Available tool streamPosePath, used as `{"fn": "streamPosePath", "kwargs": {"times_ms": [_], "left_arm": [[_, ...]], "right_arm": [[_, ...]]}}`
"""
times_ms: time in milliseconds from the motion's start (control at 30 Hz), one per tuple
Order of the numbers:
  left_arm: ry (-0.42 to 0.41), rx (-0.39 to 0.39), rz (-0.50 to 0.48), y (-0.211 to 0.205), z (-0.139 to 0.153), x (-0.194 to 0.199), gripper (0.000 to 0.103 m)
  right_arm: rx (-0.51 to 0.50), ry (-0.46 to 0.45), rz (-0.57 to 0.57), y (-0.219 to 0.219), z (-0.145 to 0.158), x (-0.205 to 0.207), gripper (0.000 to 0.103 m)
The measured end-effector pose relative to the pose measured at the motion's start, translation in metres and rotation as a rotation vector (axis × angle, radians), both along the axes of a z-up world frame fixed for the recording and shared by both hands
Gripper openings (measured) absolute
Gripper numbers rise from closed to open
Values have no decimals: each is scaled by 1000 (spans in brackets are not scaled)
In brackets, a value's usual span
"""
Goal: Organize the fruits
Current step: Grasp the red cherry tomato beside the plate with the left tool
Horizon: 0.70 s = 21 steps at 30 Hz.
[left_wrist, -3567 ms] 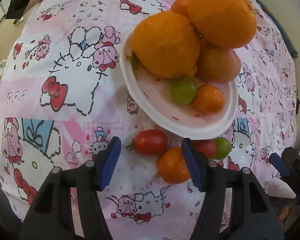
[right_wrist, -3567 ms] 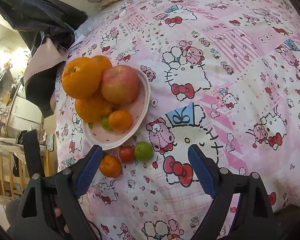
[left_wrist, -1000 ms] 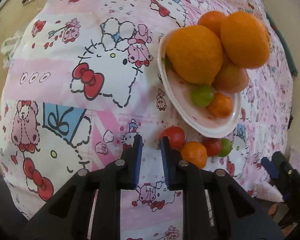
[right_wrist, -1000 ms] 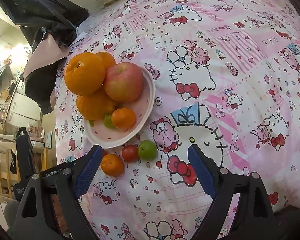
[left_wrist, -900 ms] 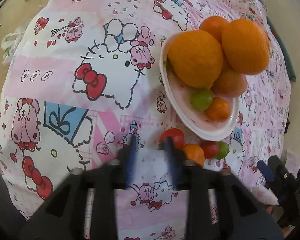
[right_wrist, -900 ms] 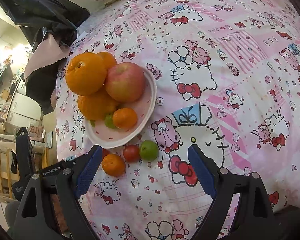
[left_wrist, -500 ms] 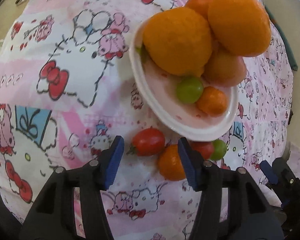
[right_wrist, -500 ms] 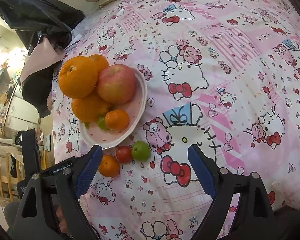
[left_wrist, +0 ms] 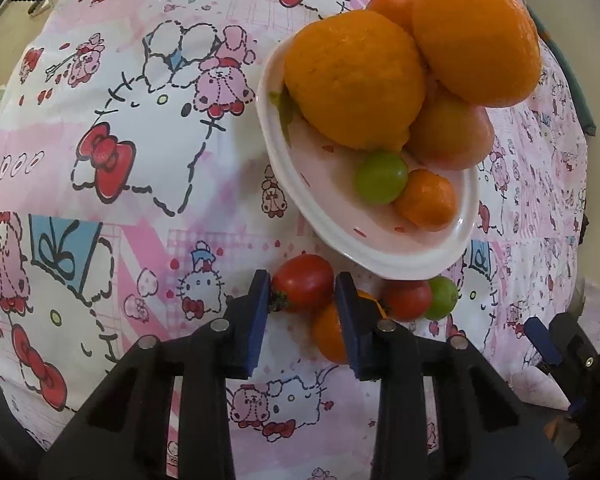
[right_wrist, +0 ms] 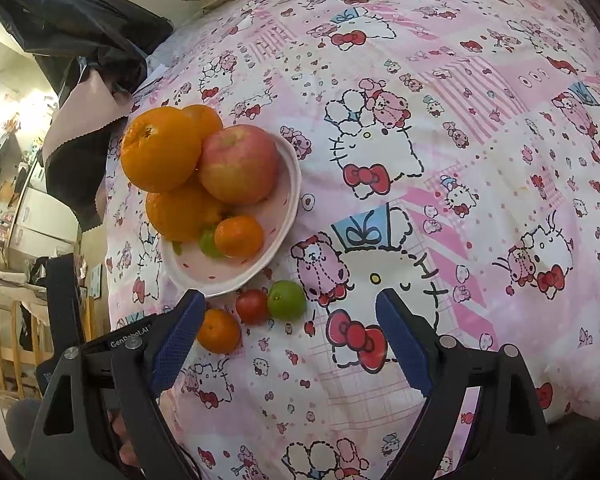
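Observation:
A white plate (left_wrist: 380,256) holds big oranges, an apple, a small mandarin and a green fruit. On the cloth in front of it lie an oval red tomato (left_wrist: 302,282), a mandarin (left_wrist: 326,336), a round red tomato (left_wrist: 406,300) and a green fruit (left_wrist: 442,298). My left gripper (left_wrist: 302,292) points down; its jaws are closing and both blue pads touch the oval tomato's sides. My right gripper (right_wrist: 288,300) hovers open above the loose fruits: mandarin (right_wrist: 218,331), tomato (right_wrist: 252,306), green fruit (right_wrist: 287,300). Nothing sits between its fingers.
The fruit lies on a bed covered with a pink cartoon-print sheet (right_wrist: 460,160). A dark bag and cloth (right_wrist: 80,80) hang at the bed's left edge, with room furniture beyond. The plate (right_wrist: 260,268) stands near that edge. A pillow lies at the far end.
My left gripper, earlier shut beside the oval tomato, opened, shifted over it and has now narrowed onto it. The right gripper stayed in place and open.

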<state>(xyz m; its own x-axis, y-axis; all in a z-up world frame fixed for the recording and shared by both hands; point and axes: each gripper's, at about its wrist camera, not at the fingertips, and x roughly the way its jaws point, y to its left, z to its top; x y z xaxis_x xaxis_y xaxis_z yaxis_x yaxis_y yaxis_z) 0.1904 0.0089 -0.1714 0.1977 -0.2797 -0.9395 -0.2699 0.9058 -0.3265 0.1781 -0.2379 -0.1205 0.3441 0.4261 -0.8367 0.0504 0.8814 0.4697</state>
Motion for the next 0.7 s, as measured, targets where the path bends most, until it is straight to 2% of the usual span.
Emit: {"fn": "streamPosePath", "kwargs": {"times_ms": [100, 367, 700], "left_arm": [[-7, -29, -8, 0, 1, 0, 26], [-65, -10, -13, 3, 22, -8, 26], [-135, 99, -46, 8, 56, -28, 26]], "right_arm": [[-1, 1, -10, -3, 0, 0, 90], [4, 0, -18, -6, 0, 0, 90], [11, -3, -15, -3, 1, 0, 90]]}}
